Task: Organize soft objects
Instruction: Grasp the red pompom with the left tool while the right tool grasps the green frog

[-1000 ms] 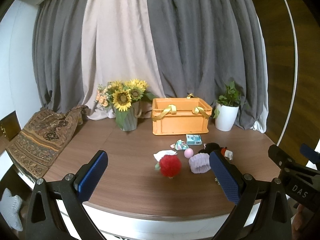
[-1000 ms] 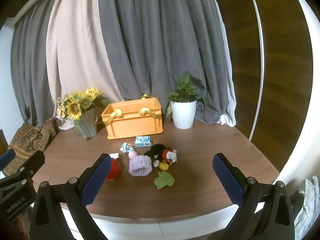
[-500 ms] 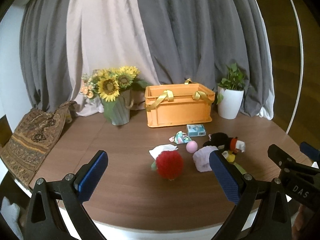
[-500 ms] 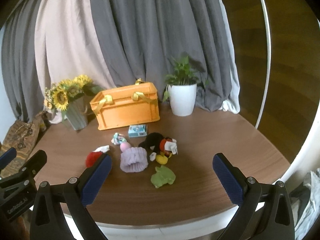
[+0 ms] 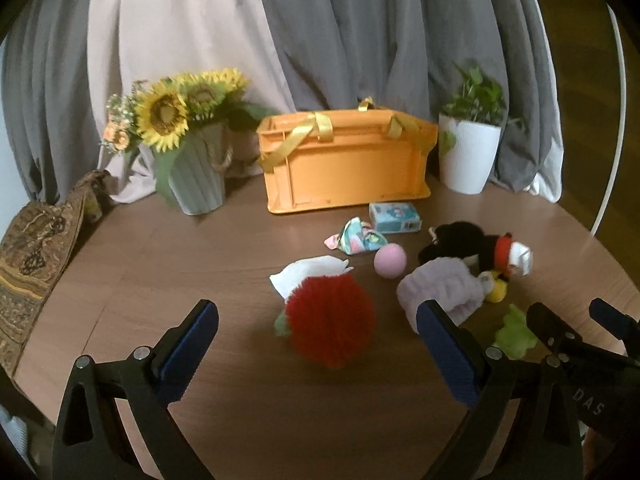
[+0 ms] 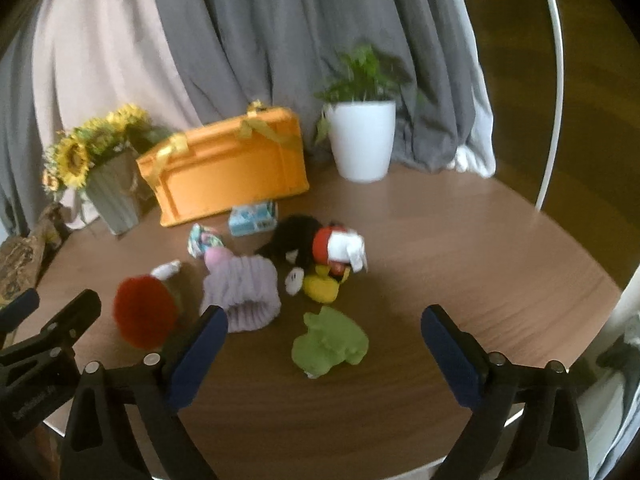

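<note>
Soft things lie on the round wooden table (image 5: 160, 264): a red fuzzy ball (image 5: 332, 320) (image 6: 144, 312), a lilac knit cuff (image 5: 440, 292) (image 6: 242, 294), a pink ball (image 5: 390, 260), a black plush mouse (image 5: 472, 244) (image 6: 316, 244), a green plush (image 6: 328, 342) (image 5: 514, 334), a patterned cloth (image 5: 358, 238) and a white cloth (image 5: 308, 272). An orange crate (image 5: 348, 164) (image 6: 228, 172) stands behind them. My left gripper (image 5: 318, 344) is open, just short of the red ball. My right gripper (image 6: 324, 348) is open over the green plush.
A sunflower vase (image 5: 188, 152) stands at the back left, a white plant pot (image 5: 468, 156) at the back right. A small blue box (image 5: 394, 216) lies before the crate. A patterned cloth (image 5: 32, 256) drapes the left edge. Curtains hang behind.
Both grippers have moved forward and down toward the toys, which now look larger. Both stay open and empty.
</note>
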### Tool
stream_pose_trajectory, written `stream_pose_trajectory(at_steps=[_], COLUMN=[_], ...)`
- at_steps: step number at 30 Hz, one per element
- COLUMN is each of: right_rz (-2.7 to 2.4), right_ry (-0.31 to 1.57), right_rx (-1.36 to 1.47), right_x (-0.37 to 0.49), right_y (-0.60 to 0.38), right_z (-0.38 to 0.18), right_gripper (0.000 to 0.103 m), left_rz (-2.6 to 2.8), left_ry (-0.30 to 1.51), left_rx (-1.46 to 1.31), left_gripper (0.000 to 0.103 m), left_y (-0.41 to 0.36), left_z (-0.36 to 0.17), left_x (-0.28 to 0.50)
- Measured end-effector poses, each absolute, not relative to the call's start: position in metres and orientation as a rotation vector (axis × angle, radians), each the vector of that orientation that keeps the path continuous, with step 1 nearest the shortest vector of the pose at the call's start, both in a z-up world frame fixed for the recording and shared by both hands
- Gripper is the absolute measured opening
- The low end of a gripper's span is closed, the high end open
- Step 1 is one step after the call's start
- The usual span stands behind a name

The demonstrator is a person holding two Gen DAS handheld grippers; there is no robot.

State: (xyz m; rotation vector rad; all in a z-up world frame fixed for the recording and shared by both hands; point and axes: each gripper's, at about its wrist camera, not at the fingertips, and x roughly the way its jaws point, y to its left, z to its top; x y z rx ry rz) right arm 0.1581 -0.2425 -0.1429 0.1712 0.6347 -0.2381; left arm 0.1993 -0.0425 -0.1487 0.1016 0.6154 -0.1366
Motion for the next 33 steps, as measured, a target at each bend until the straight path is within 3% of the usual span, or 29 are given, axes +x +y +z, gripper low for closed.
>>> stream_pose_trajectory(at_steps=[12, 19, 23, 25, 28, 33], right_rz=[-0.290, -0.336, -0.350, -0.351, -0.360, -0.353], right_ry=[0.753, 0.772, 0.779, 0.779, 0.776, 0.778], right_rx=[0.193, 0.190, 0.194, 0.181, 0.163, 0.165], right_x=[0.196, 0.206, 0.208, 0.209, 0.209, 0.207], right_y=[-0.242, -0.245, -0.247, -0.246, -0.246, -0.245], right_z=[-0.198, -0.208, -0.211, -0.211, -0.211, -0.209], right_gripper=[0.089, 0.086, 0.078, 0.076, 0.063, 0.063], left_rz=[-0.182, -0.235, -0.240, -0.234, -0.240, -0.244], left_ry=[0.718, 0.795, 0.815, 0.812, 0.814, 0.787], left_rx=[0.103, 0.075, 0.067, 0.077, 0.085, 0.096], left_gripper=[0.089, 0.068, 0.055, 0.043, 0.037, 0.036], left_y=[-0.050, -0.055, -0.055, -0.055, -0.053, -0.051], left_z=[-0.198, -0.214, -0.220, -0.220, -0.220, -0.212], left_x=[0.246, 0.266, 0.270, 0.270, 0.270, 0.265])
